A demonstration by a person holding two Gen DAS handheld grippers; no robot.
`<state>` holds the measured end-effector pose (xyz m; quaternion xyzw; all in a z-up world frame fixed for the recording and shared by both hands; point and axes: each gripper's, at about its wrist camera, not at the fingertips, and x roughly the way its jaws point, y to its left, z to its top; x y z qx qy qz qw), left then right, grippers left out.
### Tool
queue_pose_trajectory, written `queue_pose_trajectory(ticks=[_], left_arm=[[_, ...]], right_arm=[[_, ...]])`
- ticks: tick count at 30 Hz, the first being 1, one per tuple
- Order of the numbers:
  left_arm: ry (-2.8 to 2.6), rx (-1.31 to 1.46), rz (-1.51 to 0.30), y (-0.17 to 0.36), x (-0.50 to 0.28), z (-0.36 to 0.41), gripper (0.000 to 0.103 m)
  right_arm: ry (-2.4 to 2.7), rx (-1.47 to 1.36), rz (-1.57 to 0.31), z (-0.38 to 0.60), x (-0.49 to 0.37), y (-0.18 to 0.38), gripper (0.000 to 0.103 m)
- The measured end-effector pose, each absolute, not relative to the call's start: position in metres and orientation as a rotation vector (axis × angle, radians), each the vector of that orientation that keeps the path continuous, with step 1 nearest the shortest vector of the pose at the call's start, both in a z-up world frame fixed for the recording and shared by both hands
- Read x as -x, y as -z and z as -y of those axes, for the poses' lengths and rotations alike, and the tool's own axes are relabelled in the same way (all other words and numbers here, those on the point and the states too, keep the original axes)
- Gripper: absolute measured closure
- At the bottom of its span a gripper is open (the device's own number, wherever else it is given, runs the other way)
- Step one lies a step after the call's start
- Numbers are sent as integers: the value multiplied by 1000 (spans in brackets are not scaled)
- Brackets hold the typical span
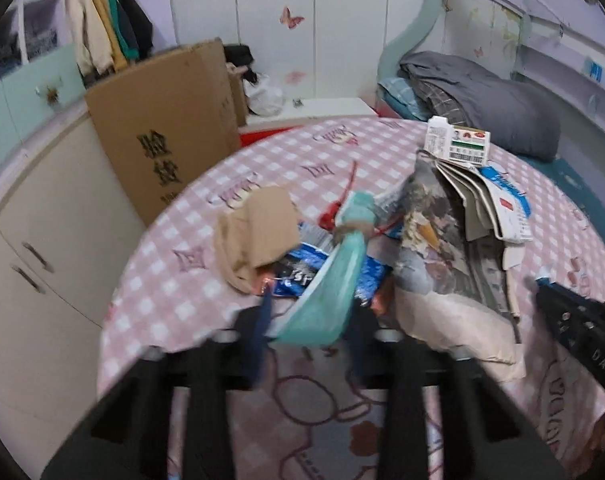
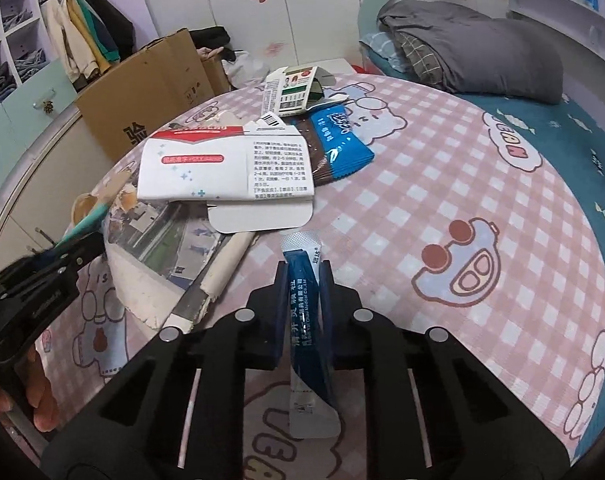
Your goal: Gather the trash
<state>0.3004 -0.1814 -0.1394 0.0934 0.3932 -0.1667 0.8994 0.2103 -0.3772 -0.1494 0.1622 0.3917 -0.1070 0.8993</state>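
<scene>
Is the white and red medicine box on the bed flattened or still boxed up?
Flattened: the medicine box lies flat, end flap spread open.

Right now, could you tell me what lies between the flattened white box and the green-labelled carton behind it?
In the right wrist view, a blue snack wrapper lies between the flattened white box and the green-labelled carton, partly tucked under both.

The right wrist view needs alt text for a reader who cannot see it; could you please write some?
The right tongs are shut on a narrow blue sachet above a pink checked bedcover. Beyond lie a flattened white medicine box, a blue wrapper and a torn magazine; the left tongs enter at left.
</scene>
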Motion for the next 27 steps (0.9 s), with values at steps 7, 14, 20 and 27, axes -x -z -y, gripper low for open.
queue_pose_trajectory(ticks=[7,14,20,27], left_arm=[[380,-126,-768,131,-286,165,103],[395,-30,-715,115,-259,135,103],[429,64,-709,110,-234,96,103],[419,143,-710,116,-209,52,103]], right_arm=[[209,-329,-775,368,-197,142,89],[168,-313,-710,342,-178,113,89],[98,-296,-692,308,-174,99,89],[2,-255,-707,256,-184,97,89]])
